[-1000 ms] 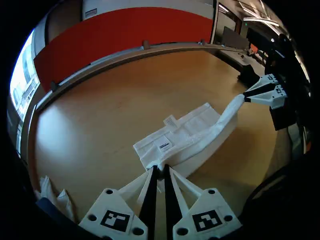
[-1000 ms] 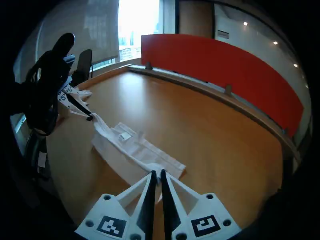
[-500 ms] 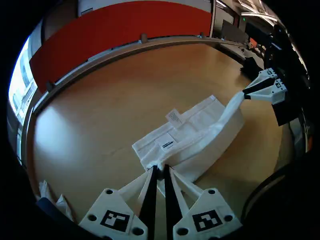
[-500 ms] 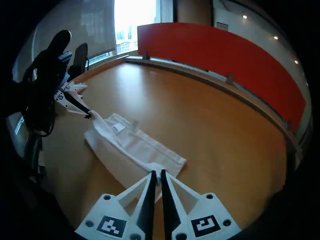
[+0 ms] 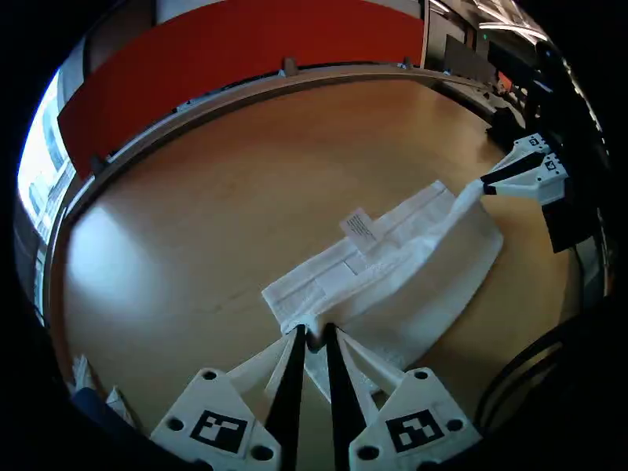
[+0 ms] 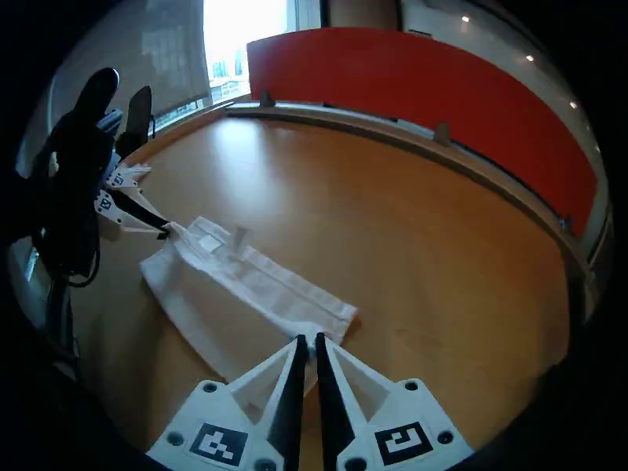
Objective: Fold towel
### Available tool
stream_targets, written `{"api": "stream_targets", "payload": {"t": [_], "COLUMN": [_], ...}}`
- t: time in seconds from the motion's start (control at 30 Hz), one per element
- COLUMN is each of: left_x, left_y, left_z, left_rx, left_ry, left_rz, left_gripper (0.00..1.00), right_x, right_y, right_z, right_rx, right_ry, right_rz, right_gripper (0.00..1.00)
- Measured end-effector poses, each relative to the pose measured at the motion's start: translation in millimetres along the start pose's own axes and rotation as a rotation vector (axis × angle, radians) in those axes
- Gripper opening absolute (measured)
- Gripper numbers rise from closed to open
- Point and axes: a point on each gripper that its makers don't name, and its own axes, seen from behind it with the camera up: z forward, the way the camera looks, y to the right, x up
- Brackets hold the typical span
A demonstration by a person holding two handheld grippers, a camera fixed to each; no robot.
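White towel (image 5: 408, 275) lies stretched on the wooden table (image 5: 196, 204), well apart from the red partition (image 5: 235, 55). The left gripper (image 5: 312, 339) and the right gripper (image 6: 308, 345) each pinch one towel end between pressed-together fingers.

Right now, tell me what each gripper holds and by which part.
Both hold the white towel: the left gripper pinches one end of its raised long edge, the right gripper the opposite end.

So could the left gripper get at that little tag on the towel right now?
Probably not yet: the left gripper is shut on a corner of the towel. Nothing lies between it and the tag, though.
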Motion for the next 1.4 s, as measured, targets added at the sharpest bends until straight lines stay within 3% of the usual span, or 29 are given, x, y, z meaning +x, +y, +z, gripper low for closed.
{"api": "stream_targets", "payload": {"t": [0.37,0.47,0.6,0.7,0.8,0.87,0.93,1.0,1.4], "left_x": [2,5,12,16,19,19,18,15,-2], "left_y": [-12.3,-17.6,-23.7,-27.5,-31.6,-34.2,-36.8,-38.8,-30.7], "left_z": [17.2,18.1,15.7,13.3,10.0,7.2,5.0,3.2,-13.5], "left_rx": [0.056,0.079,0.101,0.108,0.115,0.119,0.125,0.128,0.103], "left_ry": [0.003,0.012,0.031,0.040,0.046,0.049,0.044,0.036,0.028], "left_rz": [0.029,0.033,0.030,0.026,0.021,0.017,0.011,0.004,-0.036], "left_gripper": [0.45,0.48,0.61,0.63,0.68,0.84,0.91,0.91,0.92], "right_x": [-4,-4,-1,1,4,6,6,6,-4], "right_y": [12,17,24,28,32,33,34,33,20], "right_z": [18.4,21.1,22.1,22.0,20.3,17.8,15.4,13.0,-5.5], "right_rx": [-0.045,-0.066,-0.090,-0.103,-0.113,-0.121,-0.127,-0.130,-0.125], "right_ry": [-0.015,-0.019,-0.016,-0.014,-0.008,-0.002,-0.001,0.000,0.006], "right_rz": [0.020,0.023,0.030,0.031,0.027,0.023,0.018,0.014,0.015], "right_gripper": [0.19,0.24,0.30,0.33,0.50,0.66,0.85,0.97,1.00]}}
